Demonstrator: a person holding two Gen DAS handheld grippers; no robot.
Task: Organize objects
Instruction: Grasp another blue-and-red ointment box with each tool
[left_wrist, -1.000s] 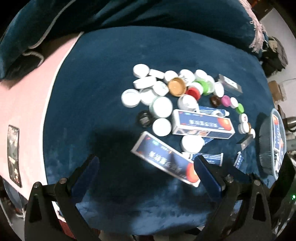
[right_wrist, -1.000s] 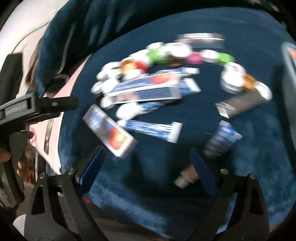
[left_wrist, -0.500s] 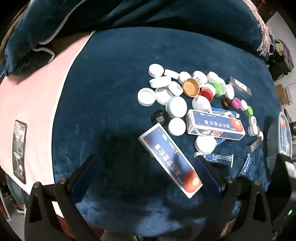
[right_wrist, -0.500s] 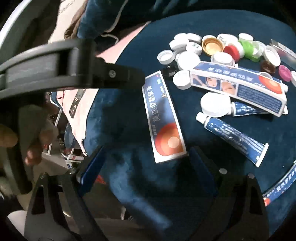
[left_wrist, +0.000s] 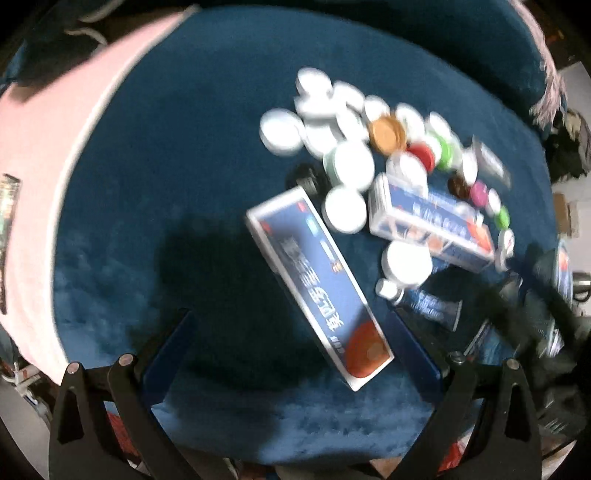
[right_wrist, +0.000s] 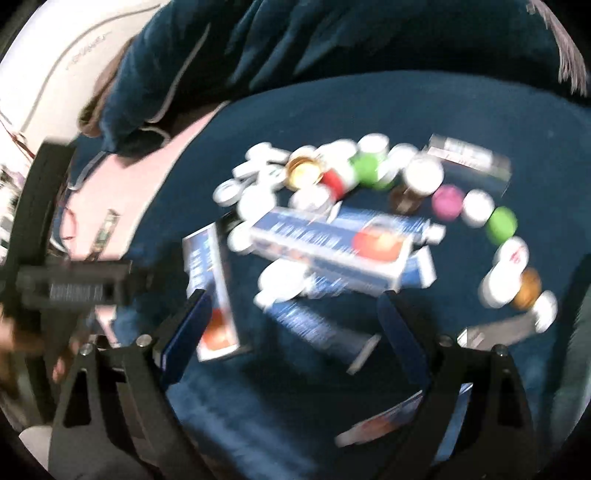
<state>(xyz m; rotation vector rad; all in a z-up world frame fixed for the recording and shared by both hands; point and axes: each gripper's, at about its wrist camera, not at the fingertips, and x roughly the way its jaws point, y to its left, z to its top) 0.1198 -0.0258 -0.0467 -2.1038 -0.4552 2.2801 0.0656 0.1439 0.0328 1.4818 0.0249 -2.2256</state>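
A dark blue velvety cloth (left_wrist: 177, 155) covers a rounded worktop, and a pale pink cloth (left_wrist: 48, 155) lies along its left side in the left wrist view. A heaped dark blue blanket (right_wrist: 369, 40) rises behind the worktop. Both views are blurred.

The near and left parts of the blue cloth are bare, so open room lies between the clutter and the near edge. At the far right edge in the left wrist view stands a dark round mesh basket (left_wrist: 550, 280); something blue and white shows in it, too blurred to tell what.

The clutter sits right of the middle. A long blue and white carton with an orange disc (left_wrist: 321, 284) lies flat and slanted, nearest the left tool. Just behind it lies a second blue and white carton (left_wrist: 432, 221), touching a cluster of round bottle caps (left_wrist: 332, 125), mostly white, with a gold cap (left_wrist: 388, 133), a red cap (left_wrist: 421, 155) and a green cap (left_wrist: 445, 147). A blue tube with a white cap (left_wrist: 424, 299) lies beside the slanted carton.

The left tool (left_wrist: 295, 350) hangs over the slanted carton, its fingers spread wide on either side and holding nothing. The right tool (right_wrist: 295, 332) is also spread wide and empty above a blue tube (right_wrist: 321, 328).
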